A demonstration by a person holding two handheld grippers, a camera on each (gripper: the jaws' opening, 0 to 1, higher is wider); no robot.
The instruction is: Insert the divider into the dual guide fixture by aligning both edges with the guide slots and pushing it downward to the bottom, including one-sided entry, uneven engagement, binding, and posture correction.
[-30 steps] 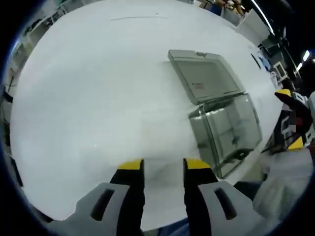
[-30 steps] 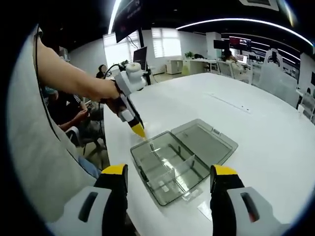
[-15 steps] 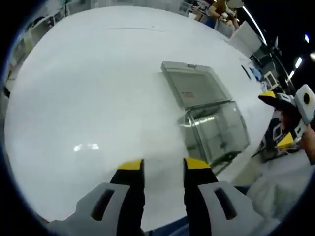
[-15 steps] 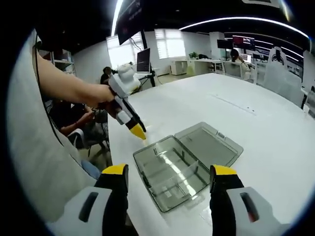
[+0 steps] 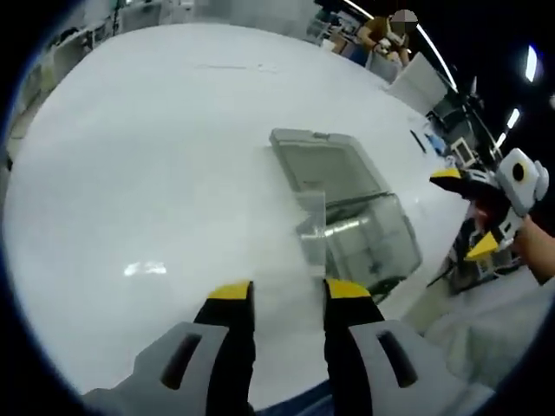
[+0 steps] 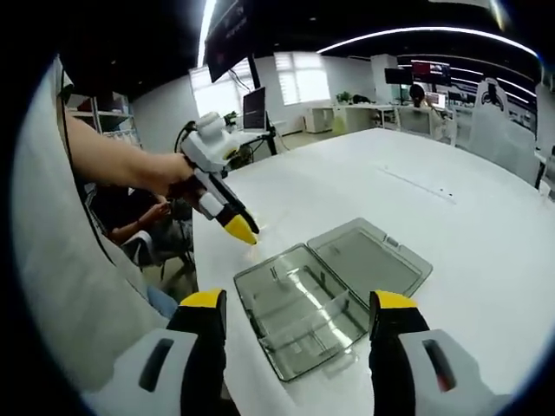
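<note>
A smoky clear box (image 6: 295,316) lies with its hinged lid (image 6: 368,258) folded flat on the white table. Thin ribs line the base's floor. In the left gripper view the box base (image 5: 368,243) is right of centre. A pale clear panel (image 5: 310,230) stands at its near end; I cannot tell whether it is the divider or a wall. My left gripper (image 5: 288,290) is open above bare table, left of the box, with nothing between its jaws. It enters the right gripper view (image 6: 236,228) near the table edge. My right gripper (image 6: 299,300) is wide open over the box and comes in from the right (image 5: 466,212).
The white table (image 5: 156,173) stretches wide beyond the box. Its near edge (image 6: 212,286) runs just left of the box base. A person's bare arm (image 6: 113,160) holds the left gripper. People, monitors and chairs lie beyond the table.
Both views have shifted with the hands. The right gripper has come further into the left gripper view. The pale panel by the box's near end is new. Neither gripper's jaw gap has changed.
</note>
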